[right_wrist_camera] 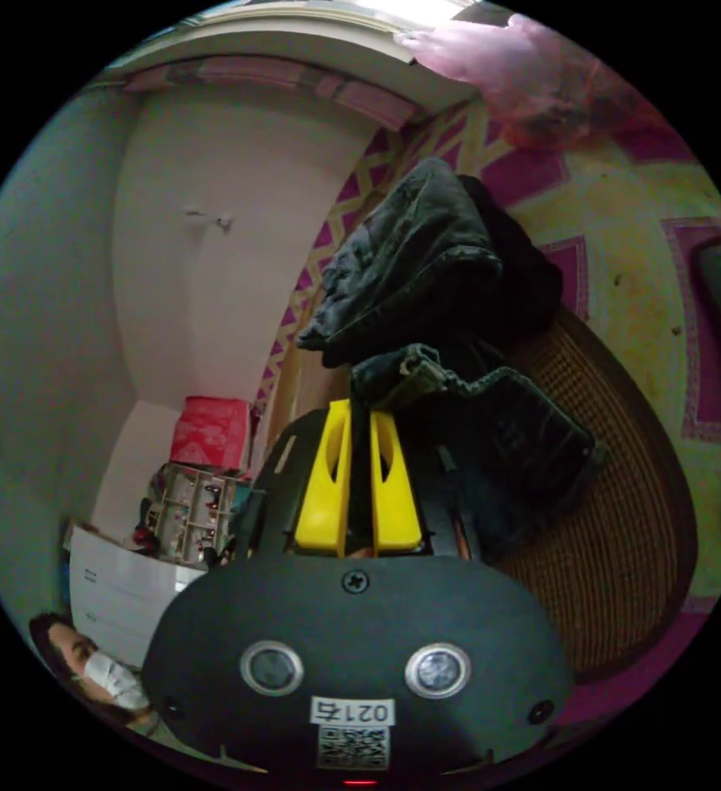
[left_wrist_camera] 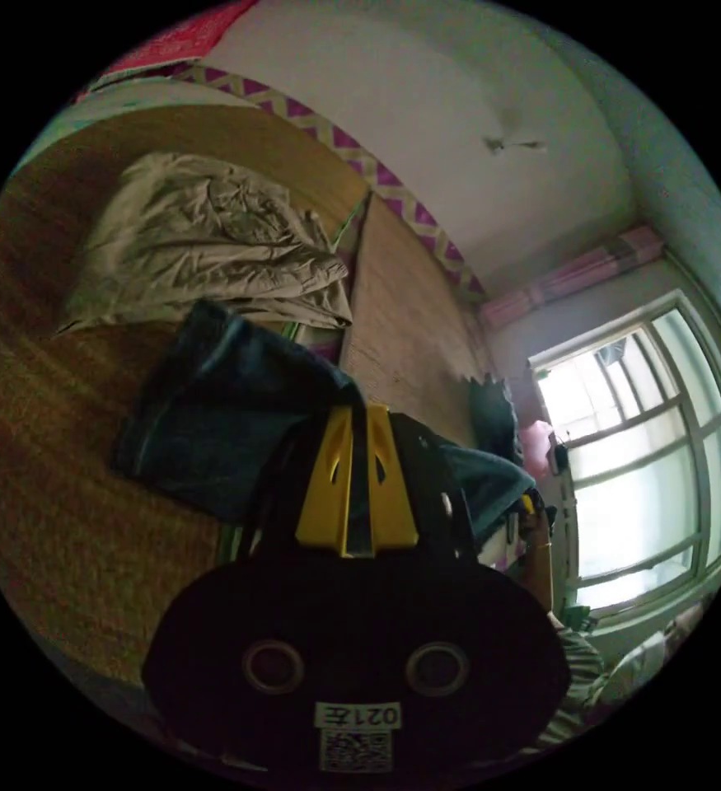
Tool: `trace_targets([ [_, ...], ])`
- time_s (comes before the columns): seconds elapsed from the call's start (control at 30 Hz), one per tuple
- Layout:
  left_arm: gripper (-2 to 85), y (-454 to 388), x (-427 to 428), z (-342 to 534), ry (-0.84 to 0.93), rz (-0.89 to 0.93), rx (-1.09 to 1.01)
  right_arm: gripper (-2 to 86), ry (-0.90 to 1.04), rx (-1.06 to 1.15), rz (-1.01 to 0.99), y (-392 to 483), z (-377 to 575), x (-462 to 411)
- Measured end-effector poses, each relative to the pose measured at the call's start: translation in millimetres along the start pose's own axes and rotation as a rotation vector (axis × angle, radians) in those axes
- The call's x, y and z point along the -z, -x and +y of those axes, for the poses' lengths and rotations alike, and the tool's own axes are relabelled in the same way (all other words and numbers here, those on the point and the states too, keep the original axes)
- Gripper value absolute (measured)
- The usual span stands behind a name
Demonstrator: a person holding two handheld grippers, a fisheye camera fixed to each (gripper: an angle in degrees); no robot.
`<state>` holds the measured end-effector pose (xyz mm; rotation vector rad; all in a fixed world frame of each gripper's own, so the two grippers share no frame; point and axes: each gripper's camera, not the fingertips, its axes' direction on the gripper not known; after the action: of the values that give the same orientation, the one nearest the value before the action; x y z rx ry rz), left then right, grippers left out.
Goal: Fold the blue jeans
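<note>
Left gripper, yellow-jawed: clamped on folded blue denim jeans lying on brown woven mat, just below crumpled beige cloth. Right gripper, yellow-jawed: pinching jeans edge beside dark bundled garment.

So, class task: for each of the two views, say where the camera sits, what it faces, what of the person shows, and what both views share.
Left gripper view: rides behind the left hand-held gripper, shut on the blue jeans; faces the woven mat, beige garment and window.
Right gripper view: rides behind the right hand-held gripper, shut on the jeans; faces a dark garment; a person's masked face at the edge.
Shared: jeans, mat.
</note>
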<state>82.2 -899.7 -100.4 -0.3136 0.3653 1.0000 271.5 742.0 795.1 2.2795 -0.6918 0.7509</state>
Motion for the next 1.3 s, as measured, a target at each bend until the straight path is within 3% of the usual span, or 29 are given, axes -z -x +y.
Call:
trace_targets([
  [0.13,5.0,31.5,-66.3,-31.5,0.064,0.009,0.091,7.7,0.025,-0.08,0.092,-23.2,-21.4,-58.3],
  [0.23,5.2,41.2,-67.8,-20.4,-0.004,0.132,0.066,7.3,-0.014,-0.017,0.064,-7.5,-4.2,-63.0],
  [0.33,5.5,20.2,-61.2,3.9,-0.027,0.059,-0.066,6.4,0.067,0.218,0.11,44.1,33.4,-79.9],
  [0.5,7.6,-31.2,-88.9,46.1,-0.01,-0.177,-0.32,3.5,0.432,0.722,0.18,149.5,154.8,-191.1],
  [0.63,9.3,-18.6,-112.4,58.7,0.024,-0.219,-0.304,0.3,0.625,0.932,0.323,173.6,237.3,-253.4],
  [0.7,9.9,-6.6,-119.2,69.8,0.041,-0.222,-0.278,-0.3,0.551,1.006,0.4,181.0,271.3,-252.6],
  [0.83,10.4,0.9,-112.3,88.0,-0.027,-0.245,-0.235,-0.5,0.531,1.016,0.415,185.8,295.4,-250.1],
  [0.97,12.7,22.5,-91.6,105.9,-0.196,-0.19,-0.044,-0.6,0.473,1.0,0.404,187.2,307.0,-253.4],
  [1.07,15.7,42.8,-103.6,112.1,-0.203,-0.075,0.124,-0.6,0.462,0.976,0.397,189.1,309.0,-256.6],
  [1.3,12.7,42.0,-139.5,118.5,-0.274,-0.107,0.261,-0.6,0.453,0.929,0.382,190.0,310.4,-258.2],
])
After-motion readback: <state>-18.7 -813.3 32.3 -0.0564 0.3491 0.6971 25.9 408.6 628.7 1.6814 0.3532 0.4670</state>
